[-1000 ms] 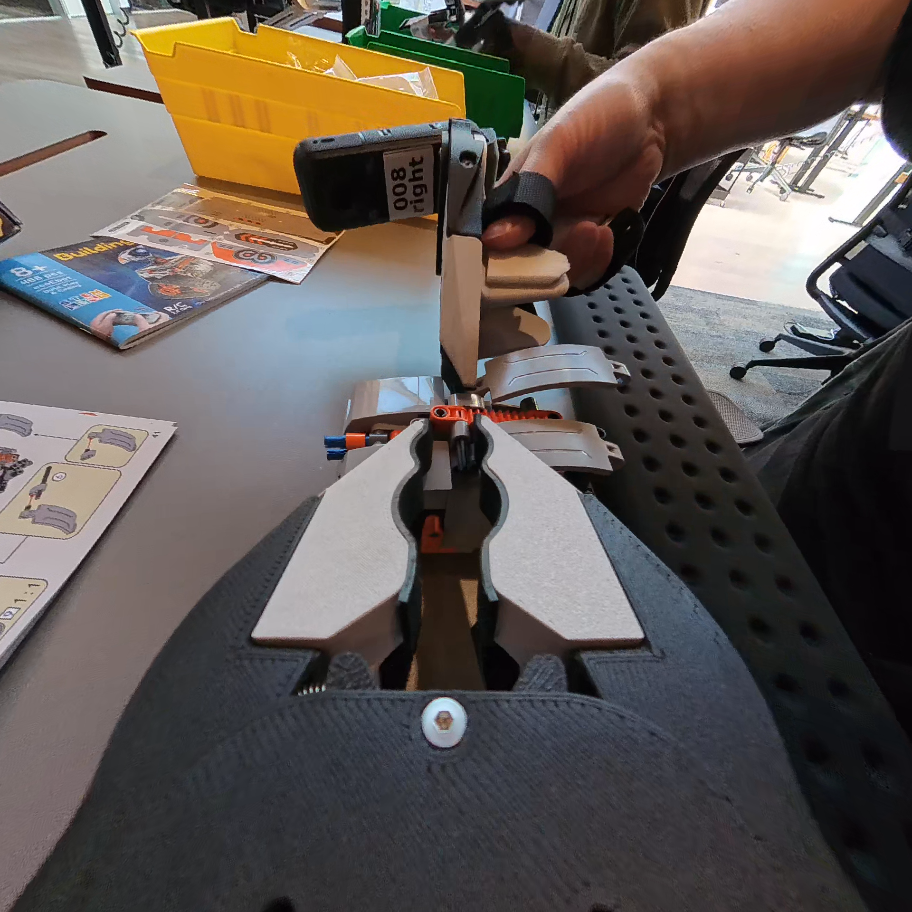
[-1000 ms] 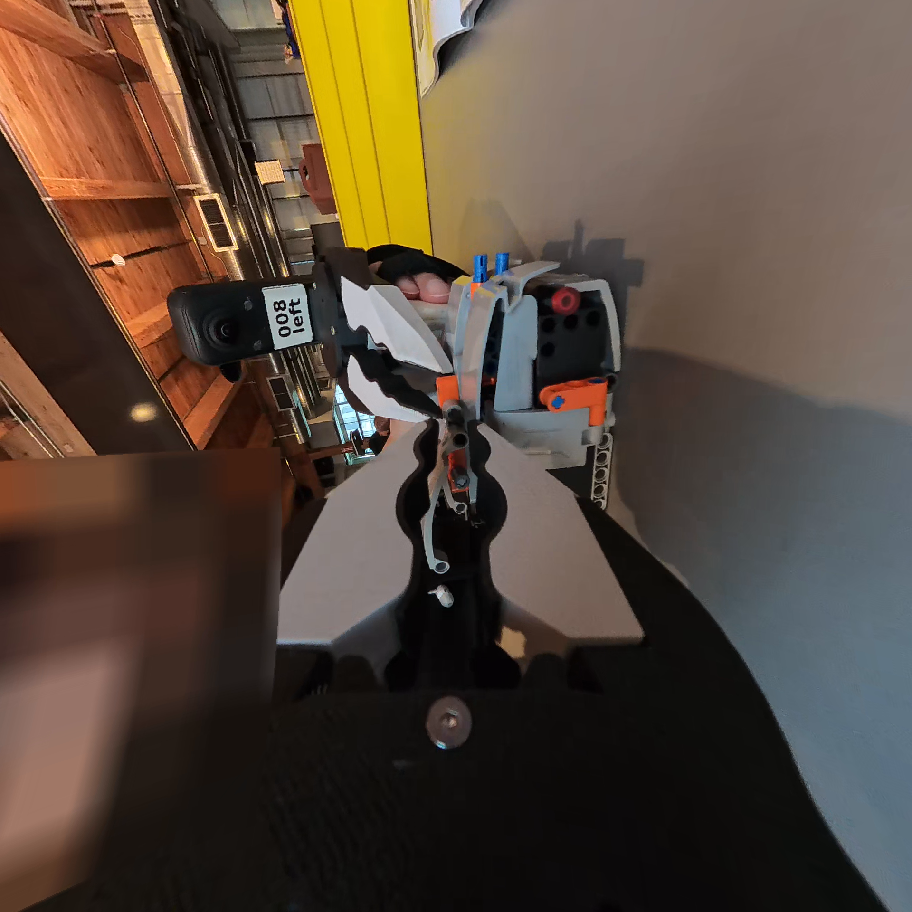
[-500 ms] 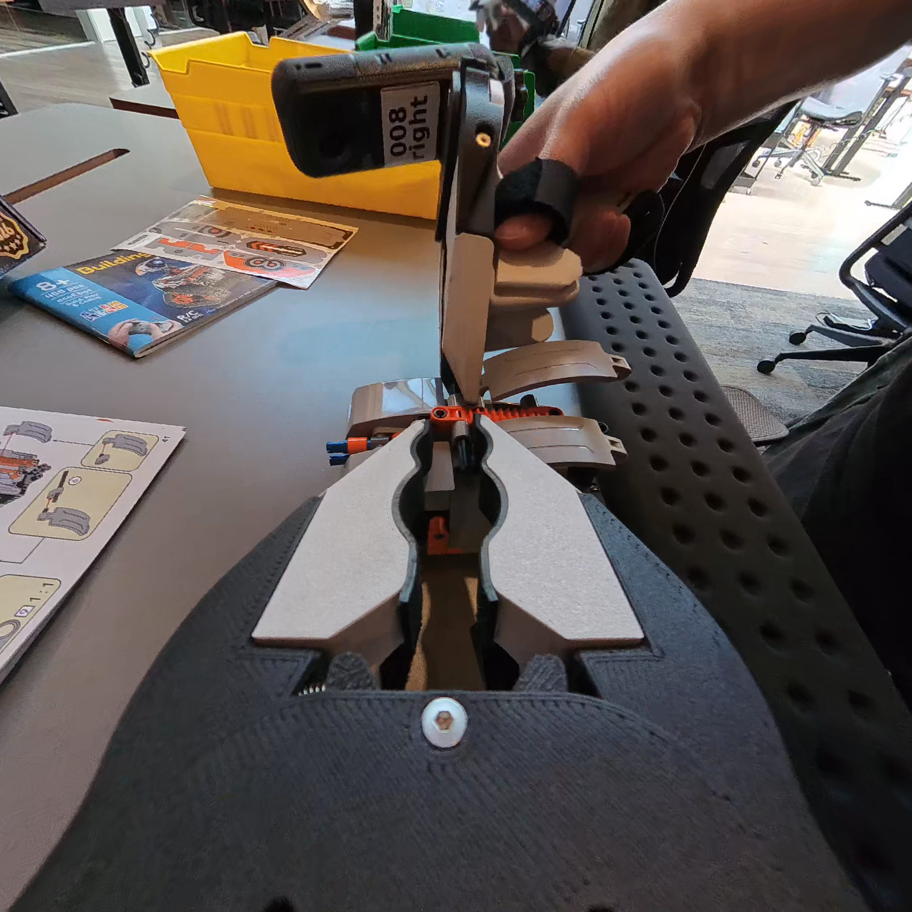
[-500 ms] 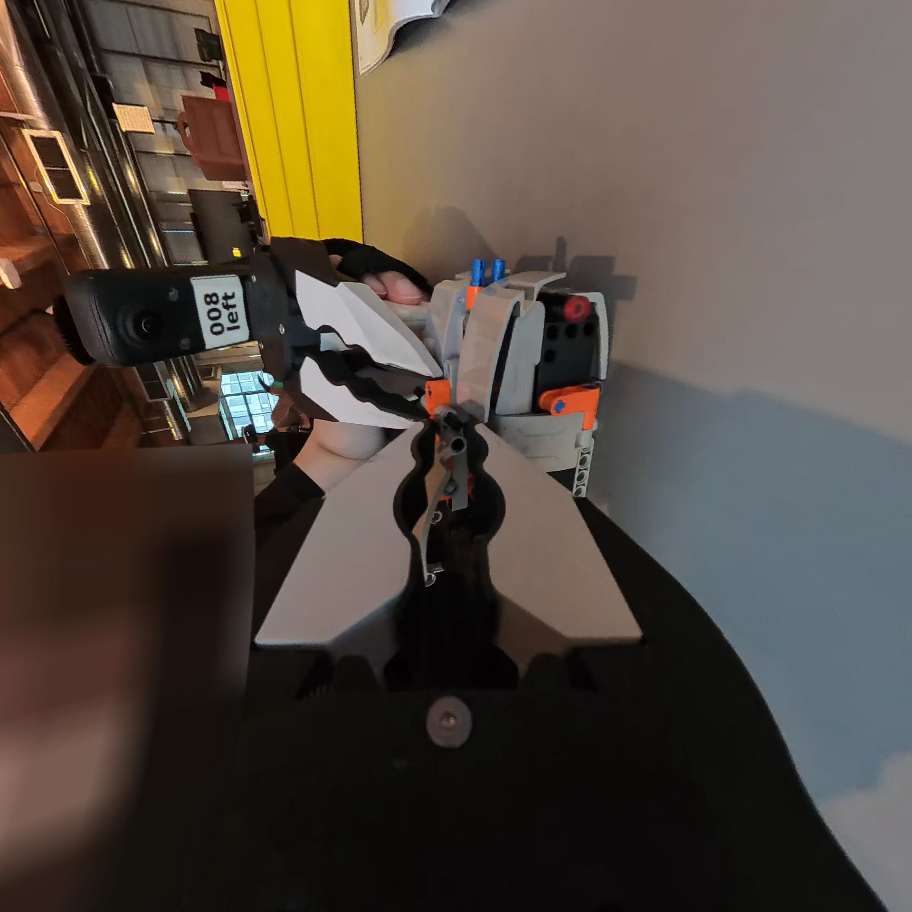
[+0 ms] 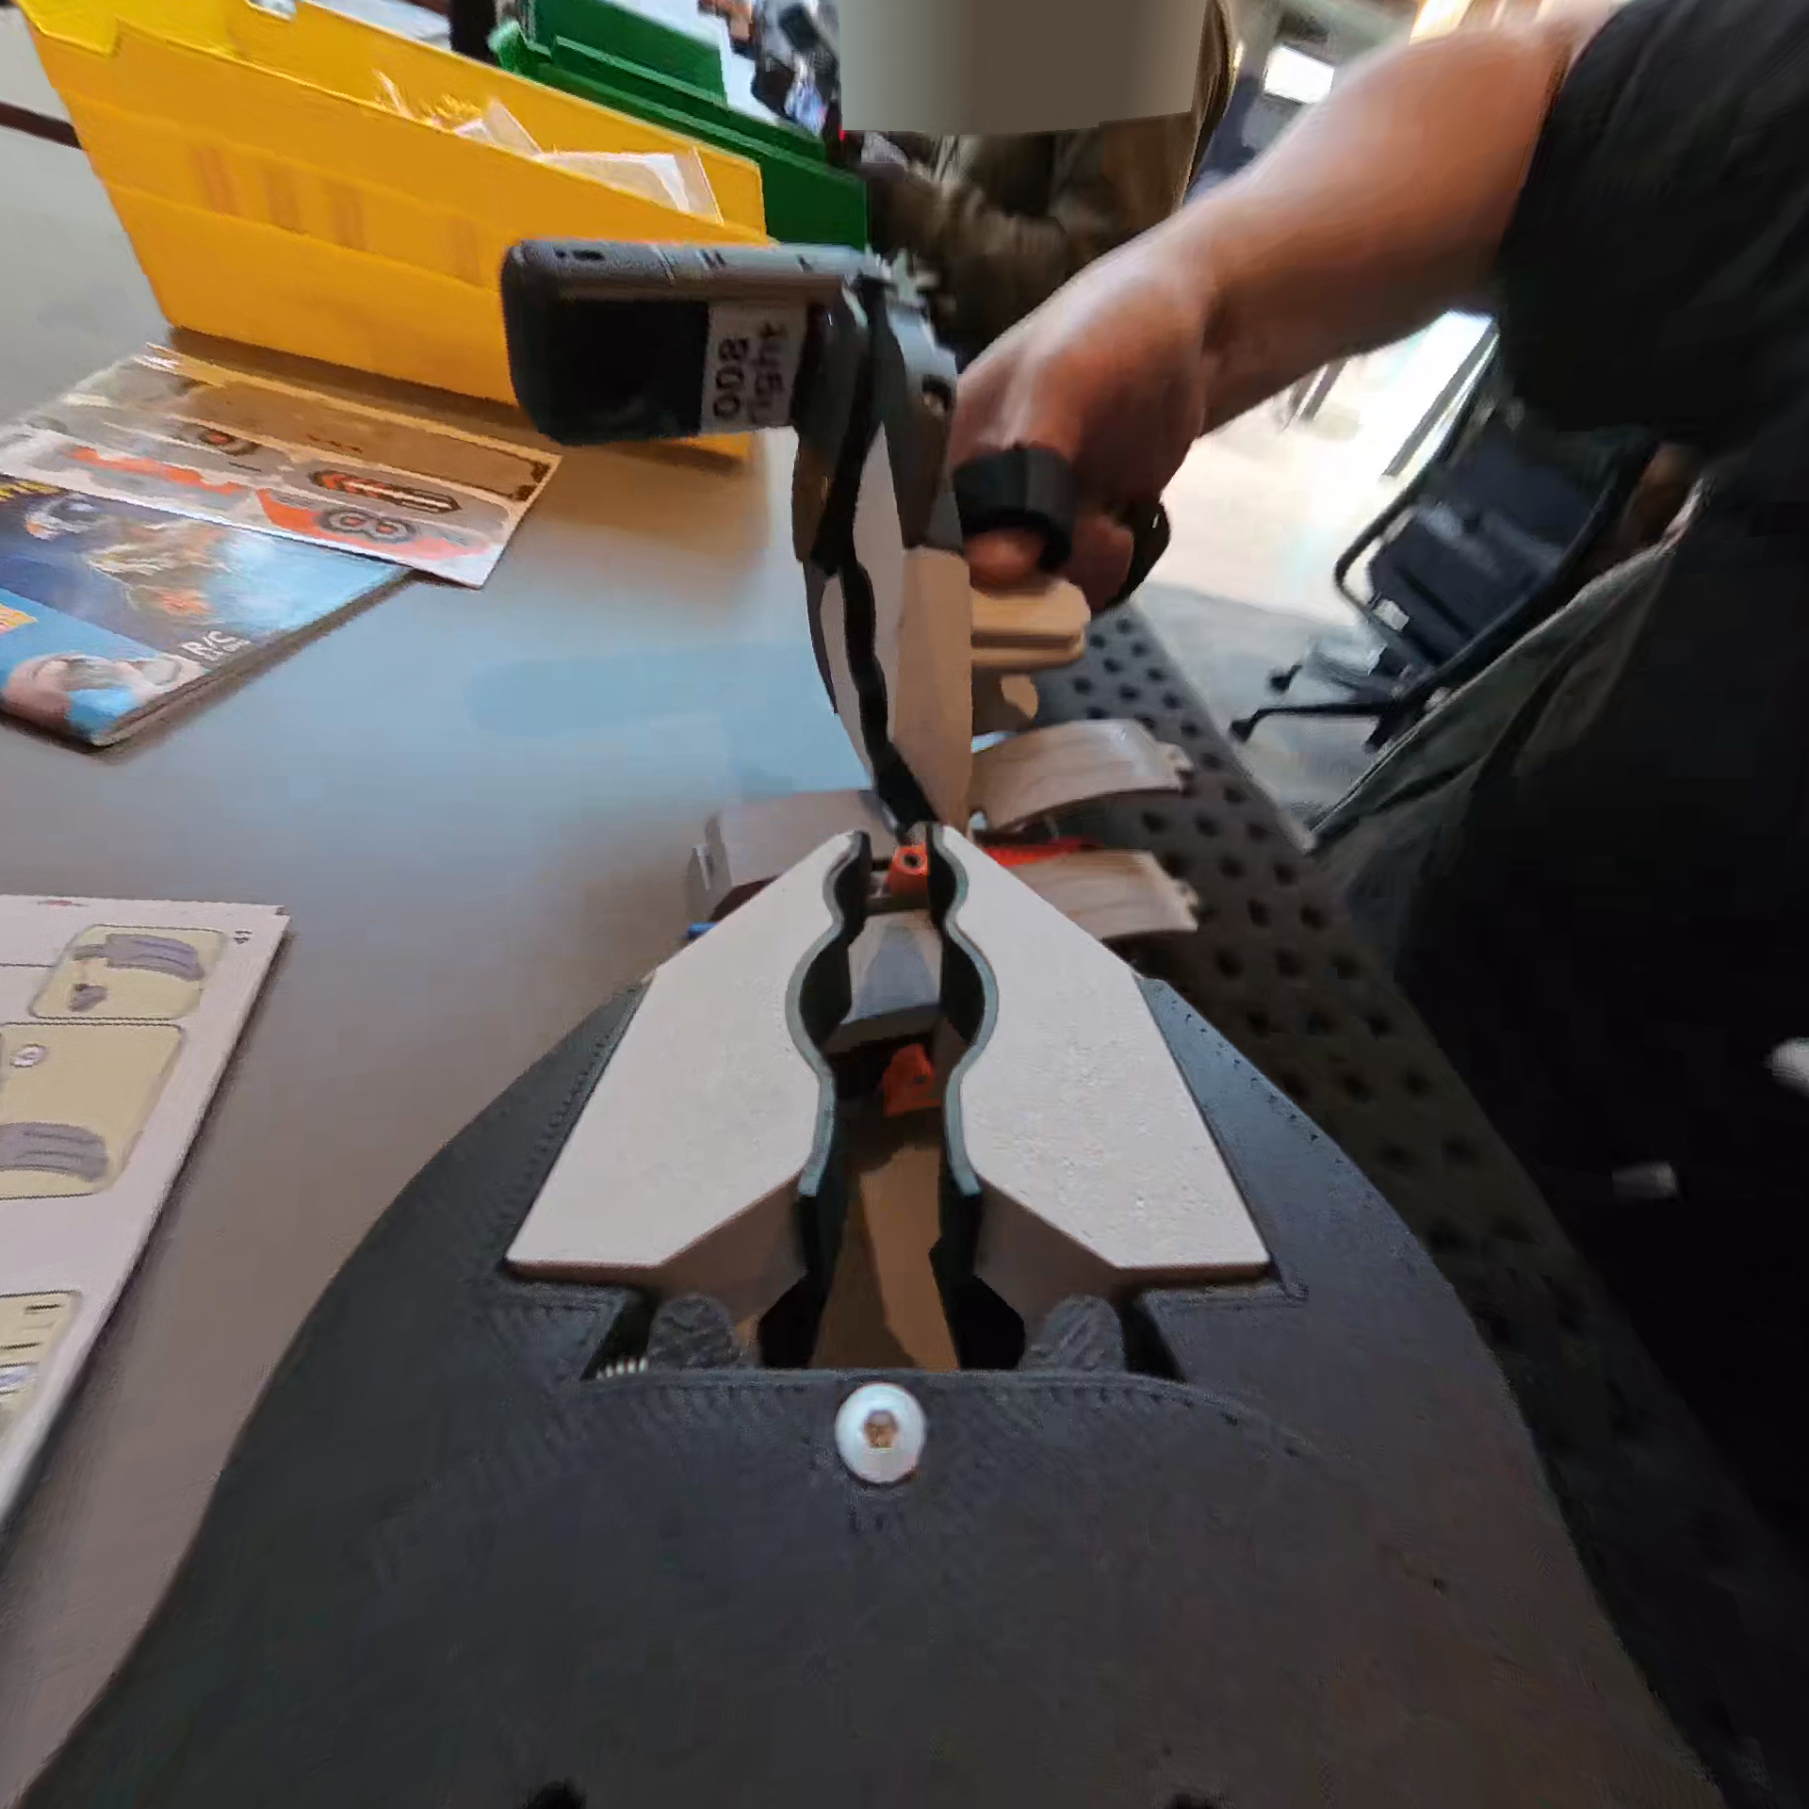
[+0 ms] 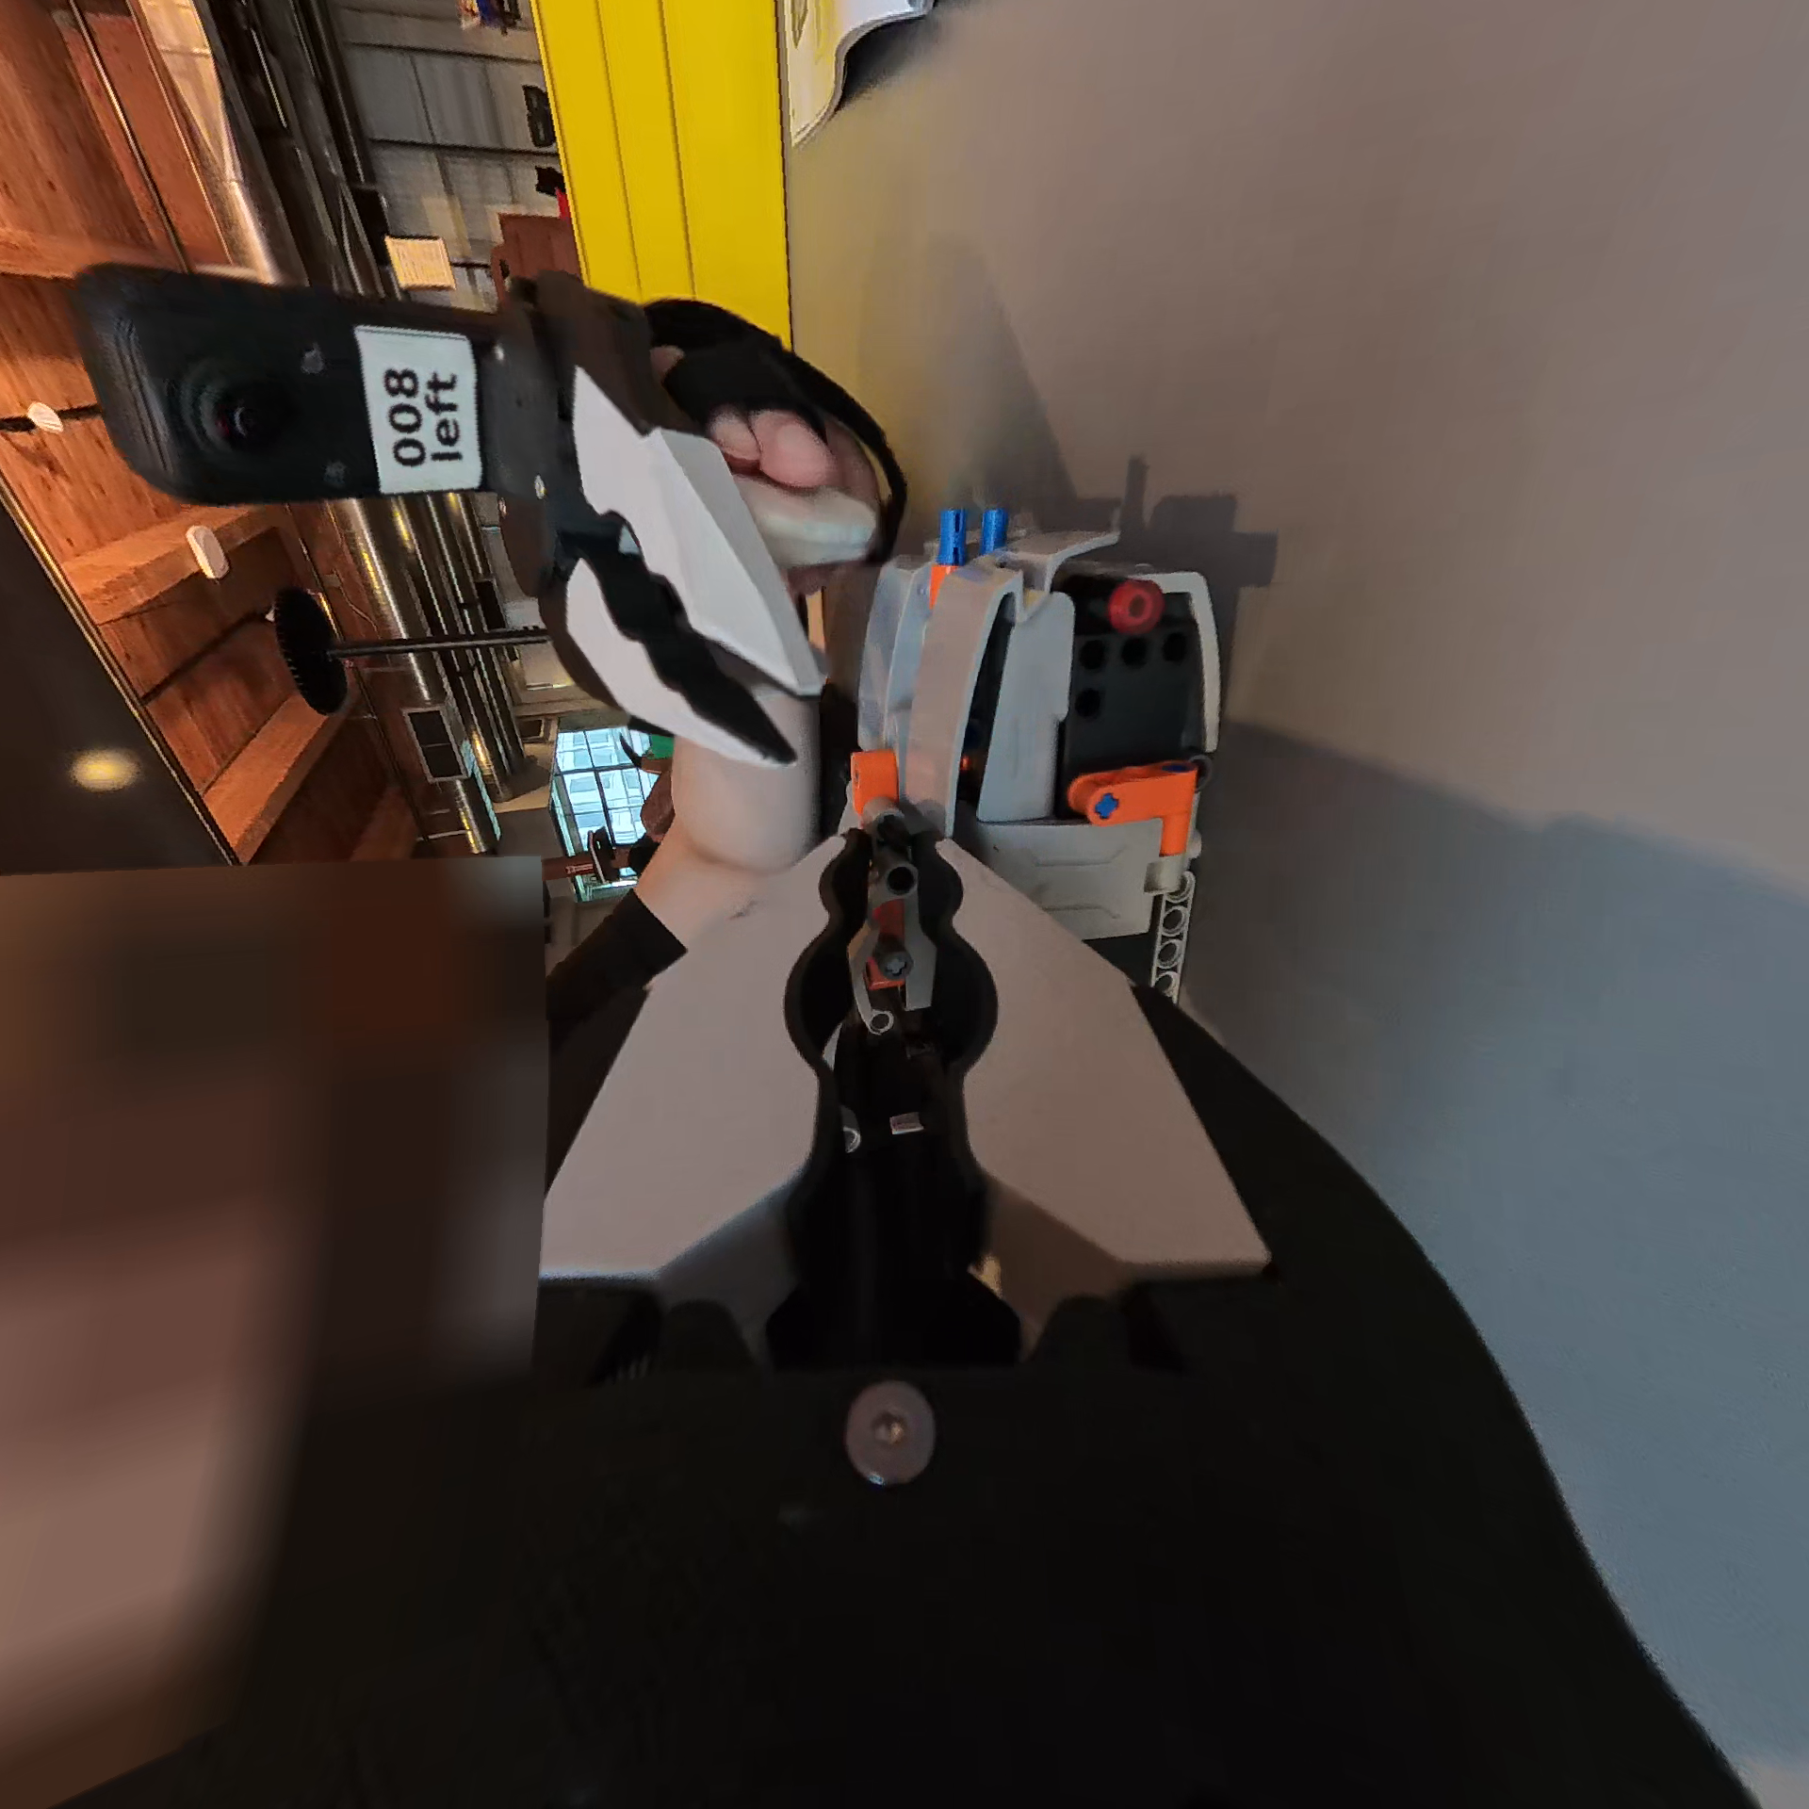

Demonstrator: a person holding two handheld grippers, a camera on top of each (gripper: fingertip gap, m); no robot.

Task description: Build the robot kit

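Note:
A grey, black and orange brick model (image 5: pixel 1077 773) stands on the grey table (image 5: pixel 489 783); it also shows in the right wrist view (image 6: pixel 1028 705), with blue pins on one end. My left gripper (image 5: pixel 896 847) is nearly shut, with an orange and grey part of the model's edge between its tips. My right gripper (image 6: pixel 891 847) is shut on a small grey and orange part (image 6: pixel 891 940), and its tips are against the model's orange corner. In the left wrist view the right gripper (image 5: pixel 915 808) comes down from above, tip to tip with mine. The left gripper (image 6: pixel 798 724) shows beside the model.
A yellow bin (image 5: pixel 392 225) and a green bin (image 5: pixel 685 88) stand at the back. A booklet (image 5: pixel 147 607), a sticker sheet (image 5: pixel 294 470) and an instruction page (image 5: pixel 98 1077) lie on the left. A black perforated panel (image 5: pixel 1321 1028) runs along the right. Another person (image 5: pixel 1028 225) sits behind. The grippers are tip to tip, or close to it.
The right gripper has tilted over, and its camera body has dropped lower in the left wrist view. Both views have shifted and blurred. The left gripper looks larger and slightly back from the model.

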